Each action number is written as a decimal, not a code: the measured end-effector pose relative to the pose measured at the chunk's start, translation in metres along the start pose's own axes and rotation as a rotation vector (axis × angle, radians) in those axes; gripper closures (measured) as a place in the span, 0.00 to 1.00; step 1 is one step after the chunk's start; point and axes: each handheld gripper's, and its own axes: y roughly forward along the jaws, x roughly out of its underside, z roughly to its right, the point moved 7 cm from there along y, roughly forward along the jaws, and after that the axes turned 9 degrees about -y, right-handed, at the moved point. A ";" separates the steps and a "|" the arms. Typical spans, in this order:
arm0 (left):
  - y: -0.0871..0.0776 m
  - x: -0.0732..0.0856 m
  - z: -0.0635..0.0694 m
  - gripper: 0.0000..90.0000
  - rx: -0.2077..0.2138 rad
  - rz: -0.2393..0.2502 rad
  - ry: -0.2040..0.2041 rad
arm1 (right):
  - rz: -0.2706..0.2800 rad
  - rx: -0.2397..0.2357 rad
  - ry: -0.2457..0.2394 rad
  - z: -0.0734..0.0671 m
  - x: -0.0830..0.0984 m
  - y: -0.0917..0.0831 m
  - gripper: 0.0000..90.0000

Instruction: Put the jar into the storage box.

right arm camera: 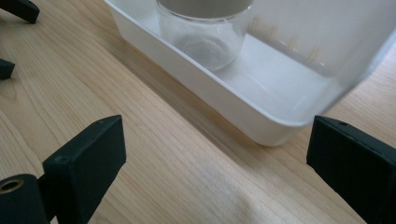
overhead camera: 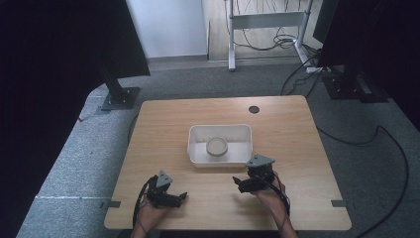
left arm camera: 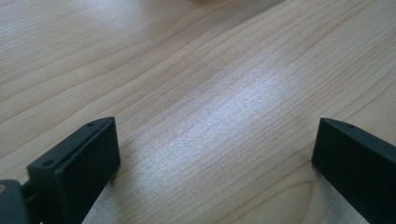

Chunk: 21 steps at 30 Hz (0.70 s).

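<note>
At the near edge of the light wooden table [overhead camera: 292,129], the left black two-jaw gripper [overhead camera: 182,197] rests low over bare wood near the person's side, its jaws spread wide with nothing between them; in the left gripper view its gap [left arm camera: 215,154] spans only wood grain. The right black two-jaw gripper [overhead camera: 236,181], held a little farther in, also stands wide and empty, its grey three-cornered plate close to the near wall of the tray. In the right gripper view the gap [right arm camera: 217,154] opens onto wood, with the tray's near corner just beyond the jaws. Farther on, at the table's middle, sits the white rectangular plastic tray [overhead camera: 195,148] [right arm camera: 224,100]. Inside it stands a clear round glass jar with a grey lid [overhead camera: 217,147] [right arm camera: 205,39], upright, nearer the tray's near wall, apart from both grippers.
</note>
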 end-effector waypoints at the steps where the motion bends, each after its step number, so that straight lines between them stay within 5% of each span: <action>1: 0.000 0.000 0.000 0.01 0.000 0.000 0.000 | -0.002 0.003 0.002 0.001 0.001 -0.001 0.05; 21: 0.000 0.000 0.000 0.01 -0.001 0.000 -0.002 | -0.016 0.071 0.028 0.016 0.029 -0.030 0.05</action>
